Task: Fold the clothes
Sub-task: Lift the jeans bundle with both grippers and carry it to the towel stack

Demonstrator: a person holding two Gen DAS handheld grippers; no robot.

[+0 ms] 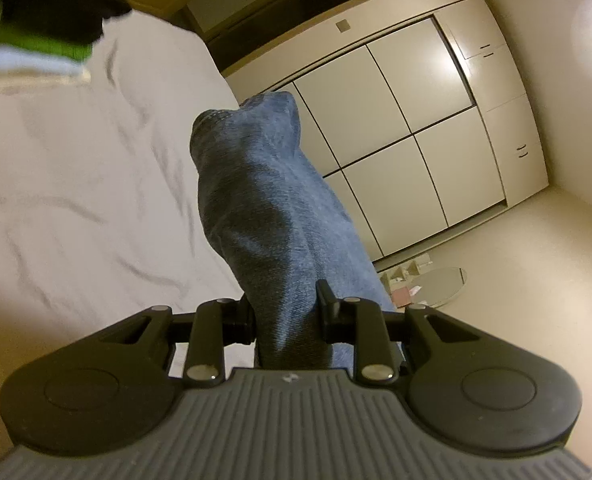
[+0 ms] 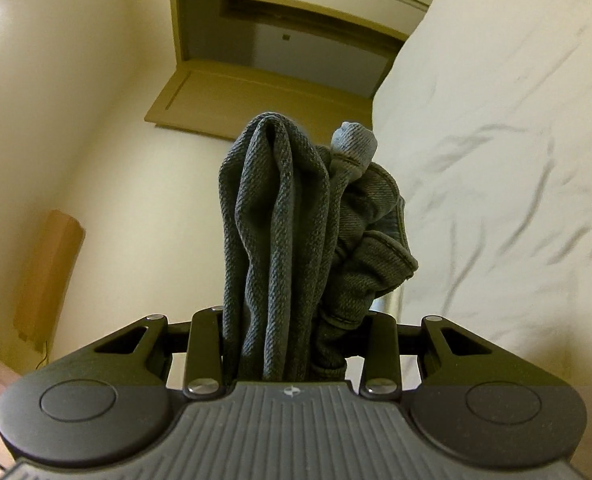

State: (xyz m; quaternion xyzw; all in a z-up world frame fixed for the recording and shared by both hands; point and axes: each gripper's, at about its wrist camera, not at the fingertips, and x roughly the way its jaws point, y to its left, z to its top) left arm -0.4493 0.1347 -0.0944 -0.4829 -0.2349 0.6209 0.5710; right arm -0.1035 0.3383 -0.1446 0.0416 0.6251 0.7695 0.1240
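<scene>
My left gripper (image 1: 287, 320) is clamped on blue jeans (image 1: 263, 208), which run up the middle of the frame beside the white bed (image 1: 75, 184). My right gripper (image 2: 291, 332) pinches bunched folds of the same denim at centre frame, the bed on the right, a doorway (image 2: 287, 52) at the top.

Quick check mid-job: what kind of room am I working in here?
Most likely a bedroom. A bed with a wrinkled white sheet sits beside both grippers, a wall of pale wardrobe doors faces it, and folded clothes are stacked on the bed. Both grippers hold jeans.
</scene>
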